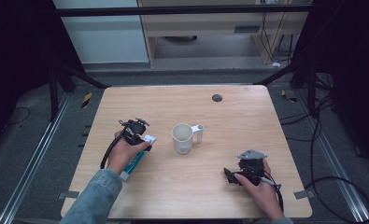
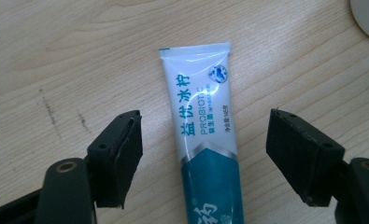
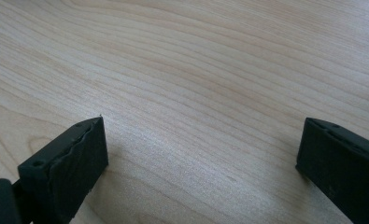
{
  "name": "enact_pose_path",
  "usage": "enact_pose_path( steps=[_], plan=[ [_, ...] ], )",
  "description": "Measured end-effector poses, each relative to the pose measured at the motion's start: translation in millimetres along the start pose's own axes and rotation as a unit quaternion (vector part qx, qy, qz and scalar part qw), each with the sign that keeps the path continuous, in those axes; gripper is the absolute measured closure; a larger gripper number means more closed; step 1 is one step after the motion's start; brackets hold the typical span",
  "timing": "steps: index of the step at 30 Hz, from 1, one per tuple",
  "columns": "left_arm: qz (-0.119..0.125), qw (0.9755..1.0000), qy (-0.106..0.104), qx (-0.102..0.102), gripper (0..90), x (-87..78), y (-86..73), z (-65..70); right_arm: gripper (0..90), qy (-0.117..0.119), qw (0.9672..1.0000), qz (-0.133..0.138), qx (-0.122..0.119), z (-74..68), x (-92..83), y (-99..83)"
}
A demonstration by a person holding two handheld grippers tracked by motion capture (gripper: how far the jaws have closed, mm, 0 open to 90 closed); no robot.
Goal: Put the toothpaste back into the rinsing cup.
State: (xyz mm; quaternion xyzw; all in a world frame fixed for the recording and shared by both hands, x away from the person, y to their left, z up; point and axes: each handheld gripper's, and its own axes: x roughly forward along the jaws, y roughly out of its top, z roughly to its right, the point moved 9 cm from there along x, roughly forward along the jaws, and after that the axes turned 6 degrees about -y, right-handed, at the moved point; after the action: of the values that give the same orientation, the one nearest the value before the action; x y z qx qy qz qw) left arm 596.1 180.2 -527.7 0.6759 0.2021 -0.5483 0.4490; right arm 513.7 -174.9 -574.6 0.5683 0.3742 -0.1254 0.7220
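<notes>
A white and teal toothpaste tube lies flat on the wooden table, left of the middle. My left gripper hovers just over it, pointing down. In the left gripper view the tube runs up between the two black jaws, and my left gripper is open, with bare wood showing on both sides of the tube. My right gripper rests near the front right of the table. In the right gripper view my right gripper stands open over bare wood.
A white mug with its handle to the right stands mid-table, just right of the tube; its rim cuts the corner of the left gripper view. A small black disc sits near the far edge.
</notes>
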Motion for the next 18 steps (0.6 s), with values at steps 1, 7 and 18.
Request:
enact_pose_path(
  steps=[1,7,18],
  plan=[
    [0.0,1.0,-0.001,-0.002,26.5,0.0,0.3,0.3,2.1,0.0,1.0,0.0,0.0,0.0,0.0,0.0],
    [0.006,0.9998,0.002,-0.017,28.5,1.0,-2.5,-5.3,2.1,0.0,1.0,0.0,0.0,0.0,0.0,0.0],
    [0.006,0.9997,-0.006,-0.023,31.8,9.8,-5.9,-2.4,2.1,0.0,1.0,0.0,0.0,0.0,0.0,0.0]
  ],
)
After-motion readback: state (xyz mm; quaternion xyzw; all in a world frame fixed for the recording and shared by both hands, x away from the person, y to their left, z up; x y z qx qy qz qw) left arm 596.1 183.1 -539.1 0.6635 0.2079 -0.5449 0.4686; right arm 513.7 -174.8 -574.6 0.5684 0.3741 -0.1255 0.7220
